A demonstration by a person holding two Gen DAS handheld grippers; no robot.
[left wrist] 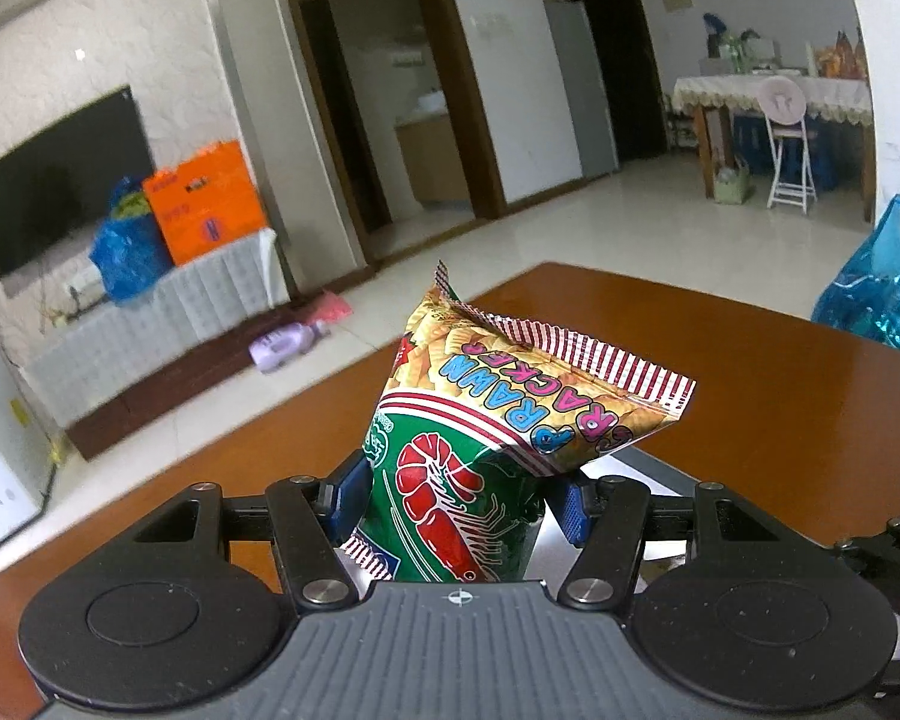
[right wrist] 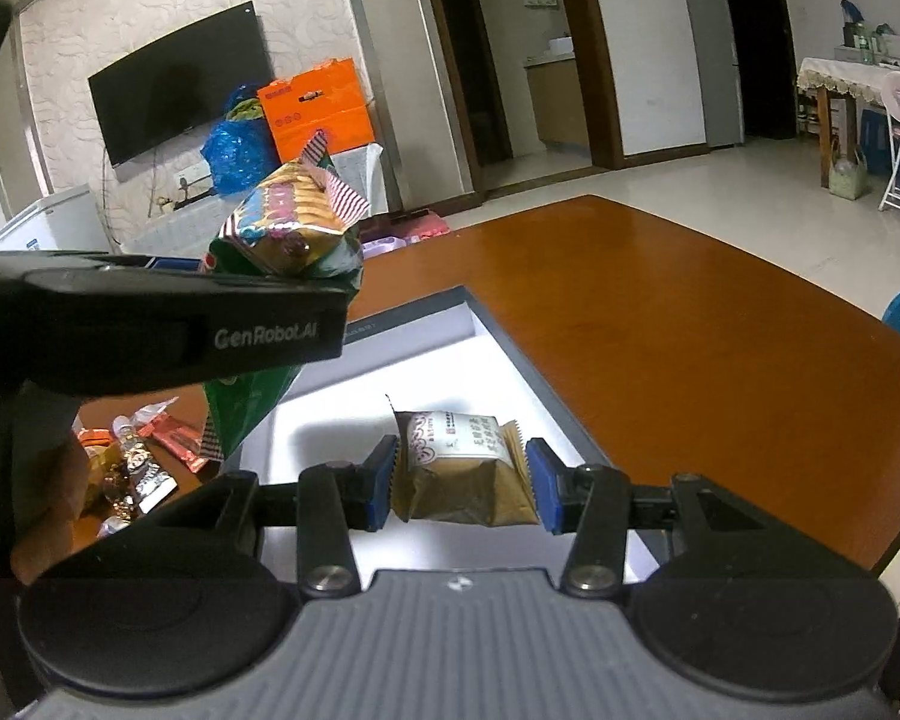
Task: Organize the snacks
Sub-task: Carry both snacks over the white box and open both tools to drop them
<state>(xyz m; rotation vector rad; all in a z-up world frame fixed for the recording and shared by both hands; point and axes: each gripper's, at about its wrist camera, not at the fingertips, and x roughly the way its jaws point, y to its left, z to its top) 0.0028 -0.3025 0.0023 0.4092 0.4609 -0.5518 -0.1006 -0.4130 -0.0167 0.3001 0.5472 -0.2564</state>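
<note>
A wide, glossy reddish-brown wooden table (right wrist: pixel 690 324) fills the lower room, and on it rests one shallow rectangular box with a dark grey rim and a bright white floor (right wrist: pixel 450 360), which looks like the place the snacks are being gathered. Above the table, the left gripper (left wrist: pixel 456 495) has its blue pads pressed partway closed on one puffy green and gold foil bag of prawn crackers (left wrist: pixel 498 414), gripped across its lower half, with the striped crimped top standing free in the air. That bag is air-filled, very light and slippery, and its contents would likely crush under a hard squeeze; a hold on the flat sealed edge or a gentle pinch across the middle seems safest. The right gripper (right wrist: pixel 462 483), hovering over the box's white floor, is closed to a narrower gap on one small brown and white wrapped cake packet (right wrist: pixel 465 471), pinched by its two short sides. That packet looks soft, light and easily dented. Left of the box, partly hidden by the left gripper's body, lies a small heap of loose wrapped snacks (right wrist: pixel 138 462) in red, gold and silver; their number cannot be counted from here.
</note>
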